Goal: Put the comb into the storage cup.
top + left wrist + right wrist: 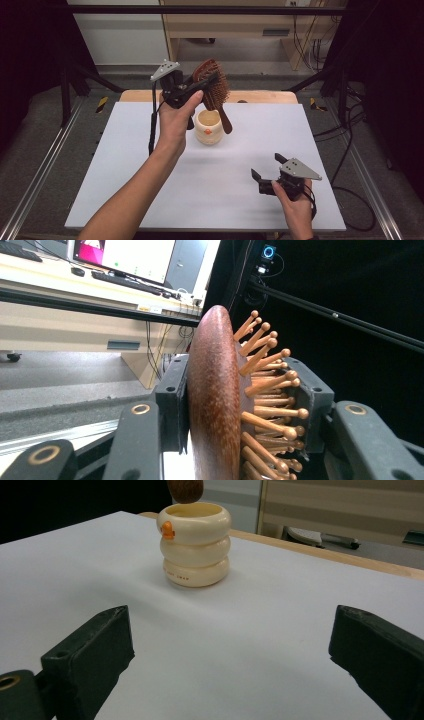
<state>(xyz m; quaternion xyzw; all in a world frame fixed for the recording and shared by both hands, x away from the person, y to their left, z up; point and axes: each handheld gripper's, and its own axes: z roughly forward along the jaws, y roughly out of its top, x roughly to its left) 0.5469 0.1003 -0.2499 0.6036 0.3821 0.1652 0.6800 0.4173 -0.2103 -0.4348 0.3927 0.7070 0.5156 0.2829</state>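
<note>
Two tools: your left tool (200, 85) clamps the brush (214, 87) above the cup (208, 127); your right tool (267, 172) gapes, idle. Next, lower its handle in.

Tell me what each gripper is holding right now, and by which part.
The left gripper is shut on the wooden hairbrush, clamped across its head, back to bristle side, handle hanging over the cream cup. The right gripper is open, holding nothing.

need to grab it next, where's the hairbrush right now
In the high view the hairbrush is held up by the left gripper, handle pointing down just above the cream cup.
</note>
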